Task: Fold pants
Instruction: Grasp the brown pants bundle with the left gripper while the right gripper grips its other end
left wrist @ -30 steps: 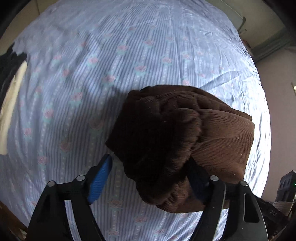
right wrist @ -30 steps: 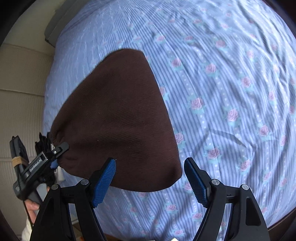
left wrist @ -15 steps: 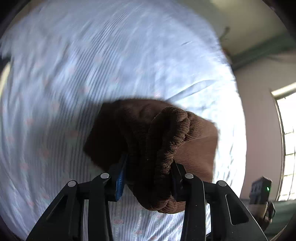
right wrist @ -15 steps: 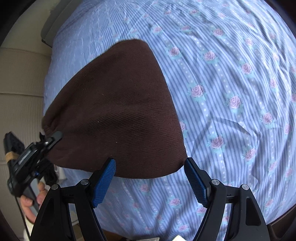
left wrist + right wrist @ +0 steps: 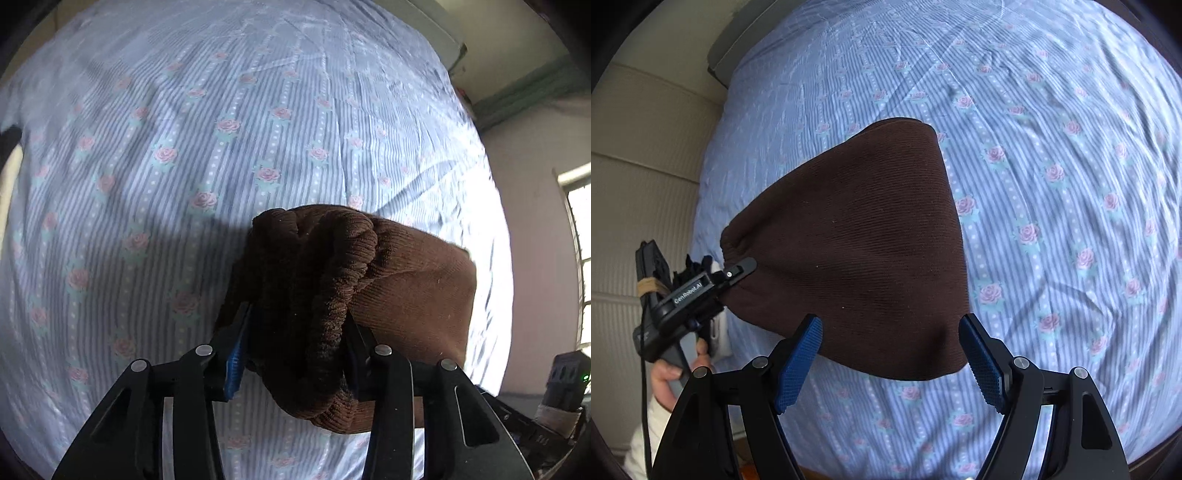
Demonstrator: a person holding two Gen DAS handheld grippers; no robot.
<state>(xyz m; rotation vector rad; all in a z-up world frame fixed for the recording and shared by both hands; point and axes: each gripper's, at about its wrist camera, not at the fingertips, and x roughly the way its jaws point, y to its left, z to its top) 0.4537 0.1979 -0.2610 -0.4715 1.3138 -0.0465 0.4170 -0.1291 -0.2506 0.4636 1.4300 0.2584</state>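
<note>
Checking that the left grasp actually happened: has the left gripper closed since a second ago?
Yes. The left gripper, wide open a second ago, is now shut on the bunched edge of the brown pants above the floral sheet.

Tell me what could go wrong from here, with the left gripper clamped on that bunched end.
The left gripper pinches a thick bunched roll of the brown pants, so some layers could slip out. The right gripper is open and holds nothing, so dragging may undo the fold or wrinkle the striped sheet.

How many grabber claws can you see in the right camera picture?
2. The right gripper is at the bottom, wide open over the brown pants. The left gripper is at the left edge, clamped on the pants' bunched end.
</note>
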